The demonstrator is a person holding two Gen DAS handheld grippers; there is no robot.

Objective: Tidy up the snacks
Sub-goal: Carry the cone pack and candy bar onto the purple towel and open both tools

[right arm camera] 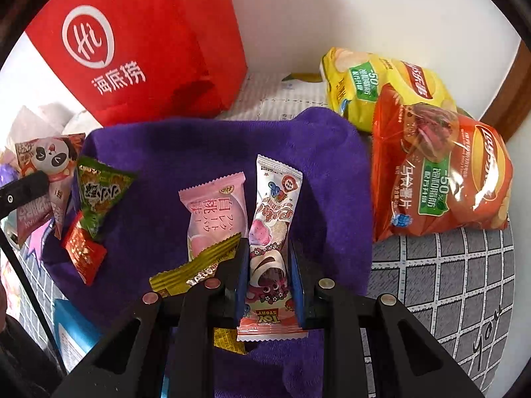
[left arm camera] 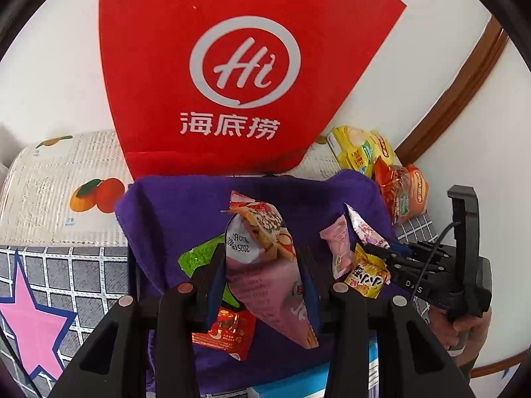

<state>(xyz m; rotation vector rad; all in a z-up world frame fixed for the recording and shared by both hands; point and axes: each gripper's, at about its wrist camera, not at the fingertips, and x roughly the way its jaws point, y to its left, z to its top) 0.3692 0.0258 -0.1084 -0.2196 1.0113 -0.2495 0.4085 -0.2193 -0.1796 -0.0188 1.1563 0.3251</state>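
Note:
My left gripper [left arm camera: 262,272] is shut on a pink panda snack packet [left arm camera: 262,258], held above a purple cloth [left arm camera: 186,205]. A green packet [left arm camera: 199,258] and a small red packet [left arm camera: 229,331] lie under it. My right gripper [right arm camera: 269,265] is shut on a white and pink Toy Story snack bar [right arm camera: 272,229], over the same cloth [right arm camera: 159,152]. A pink peach packet [right arm camera: 215,209] and a gold packet [right arm camera: 195,272] lie just left of it. The right gripper also shows in the left wrist view [left arm camera: 381,255], among the pink and yellow packets.
A red Haidilao paper bag [left arm camera: 232,66] stands behind the cloth against the wall. A yellow chip bag [right arm camera: 375,86] and an orange chip bag [right arm camera: 441,175] lie at the right. A blue box [right arm camera: 73,335] sits at the front left. The surface is a grey grid sheet [right arm camera: 448,275].

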